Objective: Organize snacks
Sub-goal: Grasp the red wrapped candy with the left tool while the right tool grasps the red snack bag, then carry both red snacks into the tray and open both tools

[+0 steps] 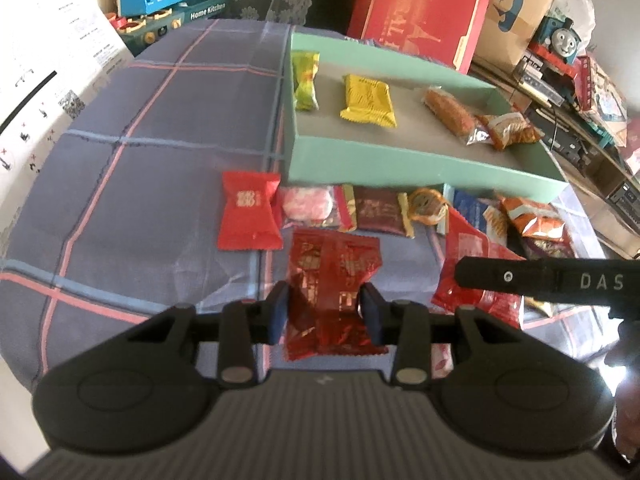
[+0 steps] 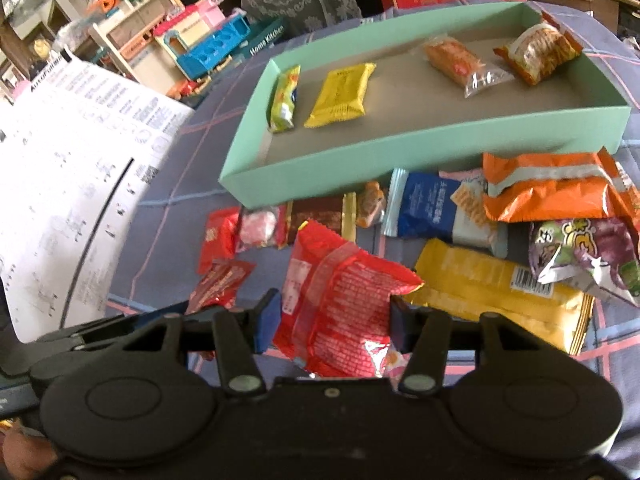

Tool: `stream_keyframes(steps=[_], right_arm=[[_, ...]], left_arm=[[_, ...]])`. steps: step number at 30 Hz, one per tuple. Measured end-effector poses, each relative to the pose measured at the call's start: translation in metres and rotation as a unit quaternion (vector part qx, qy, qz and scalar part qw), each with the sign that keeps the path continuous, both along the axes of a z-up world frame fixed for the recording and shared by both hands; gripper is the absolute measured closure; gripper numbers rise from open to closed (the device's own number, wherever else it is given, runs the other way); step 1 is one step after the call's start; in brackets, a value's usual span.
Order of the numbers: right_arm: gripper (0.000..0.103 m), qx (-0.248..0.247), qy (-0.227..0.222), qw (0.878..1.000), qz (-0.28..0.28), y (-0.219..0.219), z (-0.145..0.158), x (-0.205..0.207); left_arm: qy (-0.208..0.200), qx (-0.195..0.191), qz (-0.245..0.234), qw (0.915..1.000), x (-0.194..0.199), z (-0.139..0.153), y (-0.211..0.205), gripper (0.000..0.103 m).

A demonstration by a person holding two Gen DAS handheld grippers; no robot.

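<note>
A green tray [image 1: 400,164] [image 2: 400,142] holds a green packet [image 1: 306,80], a yellow packet [image 1: 368,100], a brown bar [image 1: 448,112] and an orange bag [image 1: 510,128]. Loose snacks lie in front of it. My left gripper [image 1: 326,312] is shut on a shiny dark red foil packet [image 1: 332,276] on the cloth. My right gripper [image 2: 334,320] is shut on a bright red snack bag [image 2: 340,304]; it shows at the right edge of the left wrist view [image 1: 540,276].
A red packet [image 1: 250,216], pink candy [image 1: 306,206], maroon packet [image 1: 378,210], blue packet [image 2: 434,206], orange bag [image 2: 552,190], yellow bag [image 2: 504,292] and purple bag [image 2: 588,256] lie on the plaid cloth [image 1: 160,160]. A paper sheet [image 2: 72,168], toys and a red box [image 1: 420,12] border it.
</note>
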State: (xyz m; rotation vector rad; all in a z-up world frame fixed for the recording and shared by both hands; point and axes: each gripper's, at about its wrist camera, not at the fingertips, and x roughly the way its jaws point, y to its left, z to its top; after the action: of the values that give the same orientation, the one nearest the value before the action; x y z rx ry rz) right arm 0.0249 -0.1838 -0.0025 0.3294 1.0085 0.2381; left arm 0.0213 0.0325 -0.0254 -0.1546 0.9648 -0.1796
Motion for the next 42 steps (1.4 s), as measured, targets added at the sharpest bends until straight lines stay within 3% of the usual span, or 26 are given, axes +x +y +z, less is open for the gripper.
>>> stream_keyframes(steps=[10,21,33,42], right_arm=[[0.050,0.026,-0.050,0.998,-0.041,-0.037,0.035,0.013],[0.050,0.006,-0.090,0.993,-0.075,-0.074,0.067,0.069],[0.050,-0.017,-0.073,0.995,-0.069,-0.056,0.051,0.181],[0.049,-0.016,-0.050,0.997,-0.060,-0.041,0.021,0.243]], left_arm=[[-0.044,-0.013,0.000,0.9989,0.023,0.045,-0.005,0.065],[-0.073,-0.013,0.000,0.9972,0.106,0.077,-0.020,0.065],[-0.049,0.009,-0.004,0.9987,0.226,0.053,-0.037,0.065],[-0.038,0.021,-0.004,0.9991,0.281,0.028,-0.047,0.065]])
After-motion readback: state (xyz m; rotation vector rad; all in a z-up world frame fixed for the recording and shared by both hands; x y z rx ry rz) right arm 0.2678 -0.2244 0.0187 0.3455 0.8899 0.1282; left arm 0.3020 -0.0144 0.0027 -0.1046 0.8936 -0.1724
